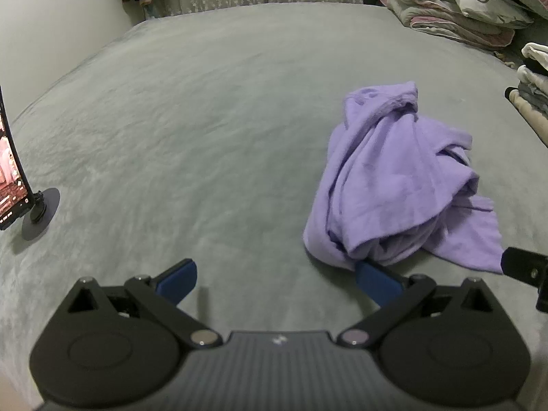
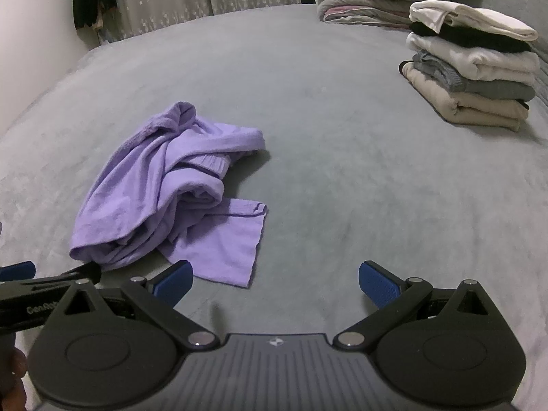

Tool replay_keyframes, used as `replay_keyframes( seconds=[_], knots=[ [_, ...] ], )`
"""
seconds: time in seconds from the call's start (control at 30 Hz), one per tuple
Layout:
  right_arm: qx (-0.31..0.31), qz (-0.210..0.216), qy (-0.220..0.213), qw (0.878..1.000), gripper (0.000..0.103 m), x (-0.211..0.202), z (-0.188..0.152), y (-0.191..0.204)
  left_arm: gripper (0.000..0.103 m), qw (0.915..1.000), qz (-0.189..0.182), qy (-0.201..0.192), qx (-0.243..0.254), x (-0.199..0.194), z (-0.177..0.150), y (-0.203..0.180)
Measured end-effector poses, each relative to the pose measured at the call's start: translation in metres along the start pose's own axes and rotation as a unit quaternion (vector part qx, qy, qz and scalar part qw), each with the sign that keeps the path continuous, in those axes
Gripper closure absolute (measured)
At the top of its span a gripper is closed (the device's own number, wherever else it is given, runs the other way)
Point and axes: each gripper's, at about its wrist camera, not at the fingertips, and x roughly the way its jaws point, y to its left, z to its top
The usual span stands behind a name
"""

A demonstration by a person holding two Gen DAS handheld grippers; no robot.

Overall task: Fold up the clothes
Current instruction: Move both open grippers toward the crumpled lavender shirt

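Grey bed (image 1: 205,120) | purple garment (image 1: 404,178) crumpled just ahead-right of left claw (image 1: 275,279), ahead-left of right claw (image 2: 275,279) | both wide

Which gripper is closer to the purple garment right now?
Left. The left gripper has one finger reaching the purple garment at its near edge. The right gripper sits beside it, open, just short of the flat flap.

Left gripper (image 1: 275,281) hovered low over grey bedspread (image 1: 205,120), jaws spread wide. Crumpled purple garment (image 1: 400,185) lay ahead-right, its near edge apparently touching the right fingertip. Phone on stand (image 1: 20,185) at left; folded quilts (image 1: 462,3) far right.
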Motion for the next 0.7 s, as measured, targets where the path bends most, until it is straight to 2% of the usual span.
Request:
replay_keyframes(
  seconds=[0.7],
  knots=[
    [-0.006,-0.007,0.012,1.000,0.000,0.0065,-0.0010,0.0011,0.000,1.0000,0.004,0.006,0.006,0.0019,-0.0008,-0.0010]
  ],
)
